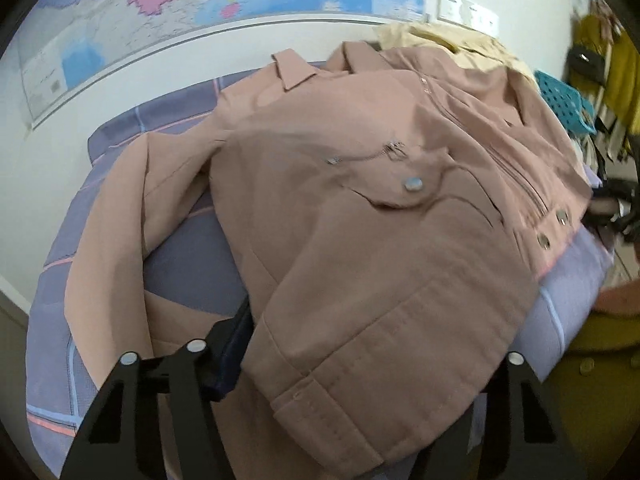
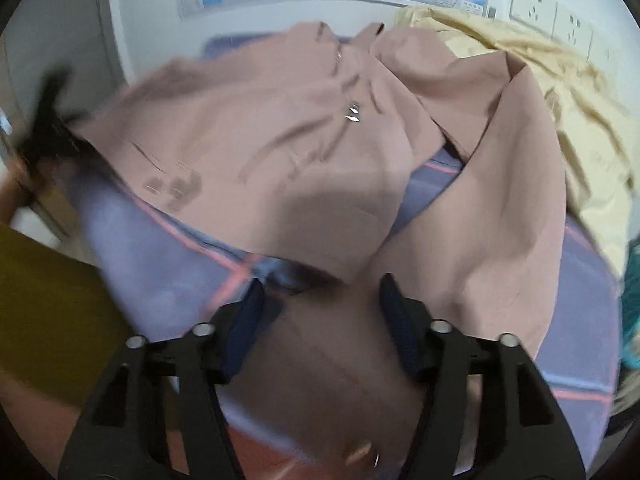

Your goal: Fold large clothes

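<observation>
A pink jacket [image 1: 360, 216] lies spread front-up on a purple bedsheet [image 1: 176, 264], one sleeve cuff draped between the parted jaws of the left gripper [image 1: 360, 364], the other sleeve between the spread right gripper [image 2: 320, 304].

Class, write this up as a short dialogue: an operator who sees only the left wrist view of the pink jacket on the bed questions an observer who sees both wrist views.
Operator: Where is the jacket's other sleeve?
Observer: The far sleeve runs down from the pink jacket, and its lower end lies between the fingers of the right gripper.
Operator: Are those fingers clamped on it?
Observer: No. They stand apart, open, with the cloth lying loose between them.
Operator: What lies past that sleeve?
Observer: A cream garment spreads all along the sleeve's outer side.
</observation>
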Demonstrator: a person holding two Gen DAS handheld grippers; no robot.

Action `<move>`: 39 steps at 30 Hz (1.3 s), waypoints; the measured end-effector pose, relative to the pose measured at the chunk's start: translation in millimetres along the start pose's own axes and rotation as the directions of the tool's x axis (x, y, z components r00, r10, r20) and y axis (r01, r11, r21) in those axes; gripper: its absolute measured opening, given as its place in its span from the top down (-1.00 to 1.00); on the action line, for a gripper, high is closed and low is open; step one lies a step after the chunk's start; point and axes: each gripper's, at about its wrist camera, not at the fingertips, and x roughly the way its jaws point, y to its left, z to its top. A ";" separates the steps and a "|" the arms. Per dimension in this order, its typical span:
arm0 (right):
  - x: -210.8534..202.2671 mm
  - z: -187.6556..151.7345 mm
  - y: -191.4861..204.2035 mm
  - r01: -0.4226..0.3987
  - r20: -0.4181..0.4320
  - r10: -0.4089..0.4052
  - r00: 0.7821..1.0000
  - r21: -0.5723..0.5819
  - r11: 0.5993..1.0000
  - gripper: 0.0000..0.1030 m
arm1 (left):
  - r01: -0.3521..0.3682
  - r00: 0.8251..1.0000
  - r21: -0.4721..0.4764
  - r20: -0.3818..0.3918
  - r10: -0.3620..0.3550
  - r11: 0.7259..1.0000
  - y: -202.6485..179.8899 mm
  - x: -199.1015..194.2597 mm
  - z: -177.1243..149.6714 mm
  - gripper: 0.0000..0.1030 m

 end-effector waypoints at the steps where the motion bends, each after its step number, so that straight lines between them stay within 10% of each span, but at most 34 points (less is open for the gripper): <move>1: 2.9 0.2 1.5 0.015 0.018 -0.015 1.000 0.000 1.000 0.09 | -0.008 1.000 -0.010 -0.004 0.008 1.000 0.9 1.0 0.9 -0.06; 5: 9.2 16.3 -18.3 -0.084 0.127 0.067 0.990 0.132 0.988 0.26 | -0.030 0.999 -0.092 -0.015 0.028 0.995 7.7 3.7 3.4 -0.08; 7: 13.2 23.6 -29.0 -0.146 0.164 0.114 0.980 0.198 0.969 0.85 | -0.033 0.999 -0.123 -0.009 0.032 0.992 8.7 3.3 3.5 -0.09; 10: 6.2 31.6 -37.0 -0.261 0.183 0.217 0.959 0.273 0.926 0.88 | -0.029 1.000 -0.173 -0.012 0.027 0.984 13.9 1.1 6.5 0.71; 16: -82.8 28.8 -35.0 -0.448 0.285 0.377 0.881 0.248 0.859 0.89 | 0.047 0.997 -0.264 0.068 -0.030 0.964 41.2 -49.2 11.5 0.88; 21: -83.0 14.4 -24.7 -0.302 0.129 0.279 0.952 0.223 0.927 0.82 | -0.035 0.995 -0.048 0.091 0.039 0.998 7.1 -70.9 5.0 0.55; 25: -43.5 -2.0 -21.8 -0.217 -0.059 0.235 0.970 0.213 0.952 0.18 | -0.018 1.000 0.048 0.015 0.017 0.999 -7.3 -52.8 -12.8 0.32; 31: -81.1 0.3 -37.8 -0.281 -0.015 0.286 0.958 0.134 0.950 -0.31 | 0.018 0.994 0.027 0.104 -0.021 0.999 13.5 -84.6 -26.8 0.01; 36: -111.6 27.1 -51.9 -0.362 0.146 0.351 0.925 0.056 0.931 -0.44 | 0.111 0.932 0.099 0.337 -0.138 0.989 14.5 -139.1 -22.2 -0.36; 39: -88.7 56.8 -43.4 -0.272 0.133 0.262 0.956 0.061 0.960 -0.43 | 0.077 0.927 0.095 0.359 -0.107 0.992 6.9 -132.1 0.7 -0.47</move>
